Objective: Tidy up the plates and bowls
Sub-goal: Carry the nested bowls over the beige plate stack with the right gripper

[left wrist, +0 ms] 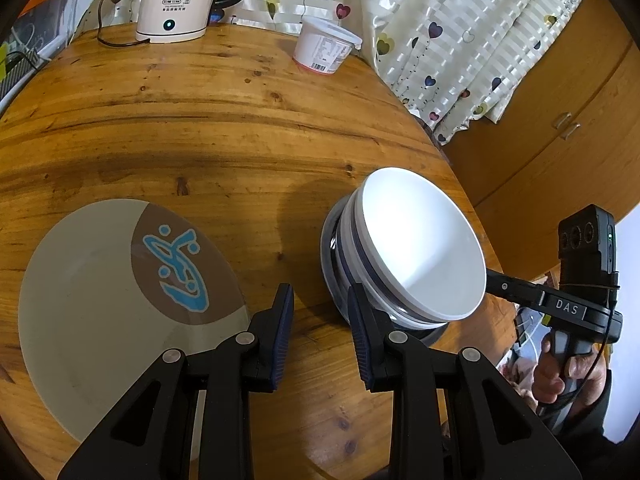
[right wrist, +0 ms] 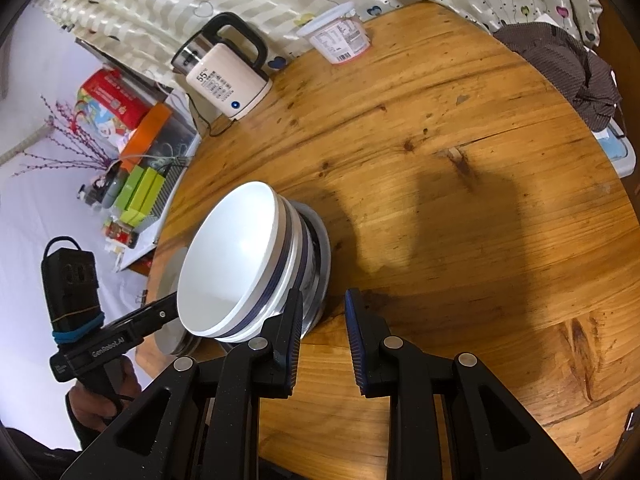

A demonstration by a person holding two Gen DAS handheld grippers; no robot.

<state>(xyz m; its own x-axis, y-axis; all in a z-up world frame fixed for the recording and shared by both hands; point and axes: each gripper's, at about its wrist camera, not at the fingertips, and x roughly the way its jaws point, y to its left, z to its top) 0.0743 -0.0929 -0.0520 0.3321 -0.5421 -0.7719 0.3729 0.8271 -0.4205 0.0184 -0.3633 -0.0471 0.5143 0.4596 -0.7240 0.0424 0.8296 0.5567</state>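
Note:
Several white bowls with dark blue bands are nested in a stack [left wrist: 416, 248] [right wrist: 236, 256], tilted on a shiny shallow dish [left wrist: 332, 248] near the table's edge. A large pale plate [left wrist: 100, 300] with a brown and blue motif lies flat to the stack's left. My left gripper [left wrist: 320, 292] hovers between plate and stack, jaws a little apart, only bare wood in the gap. My right gripper [right wrist: 325, 294] sits just right of the stack's base, jaws narrowly apart with nothing between them. Its finger [left wrist: 506, 286] reaches toward the top bowl's rim from the far side.
A cream electric kettle [left wrist: 176, 0] [right wrist: 228, 76] and a white lidded tub [left wrist: 324, 46] [right wrist: 340, 38] stand at the back of the round wooden table [right wrist: 460, 220]. A brown cloth [right wrist: 568, 68] lies at its far right edge. A heart-patterned curtain hangs behind.

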